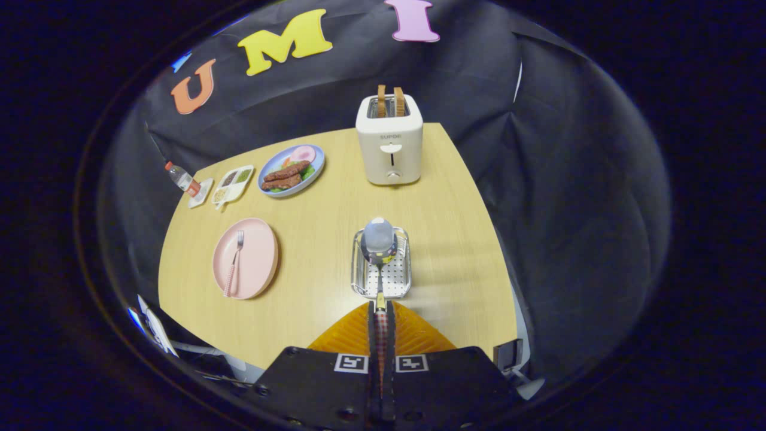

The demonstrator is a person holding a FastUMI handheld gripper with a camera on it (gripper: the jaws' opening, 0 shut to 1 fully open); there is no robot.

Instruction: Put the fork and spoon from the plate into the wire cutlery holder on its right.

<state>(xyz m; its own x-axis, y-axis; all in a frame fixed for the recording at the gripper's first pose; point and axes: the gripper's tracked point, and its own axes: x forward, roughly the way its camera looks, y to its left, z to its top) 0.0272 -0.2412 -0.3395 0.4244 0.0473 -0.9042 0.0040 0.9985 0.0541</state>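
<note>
While the gripper hangs above the table, its fingers are drawn narrow and pinched on the checked handle of the spoon, which they hold between them. The spoon's long axis runs straight ahead along the fingers, bowl leading. Its bowl sits over the far end of the wire holder, which lies just ahead of the fingertips; whether the bowl is already down inside the wires or hovering above them I cannot tell from here.

That is the relation the next move turns on, as I judge it: the spoon is lined up with the holder's length, so it looks to need only lowering and letting go, not turning.

Taking the holder as the landmark, the pink plate lies well to its left, and the fork rests on that plate, tines pointing away from the gripper and handle toward it, slightly slanted. So one piece of cutlery is not yet moved.

Beyond the holder stands a white toaster with two slices of toast poking out; a word is printed on its front, too small to be sure of. Beyond and left of the holder are a blue plate of food, a divided dish and a small bottle.
</note>
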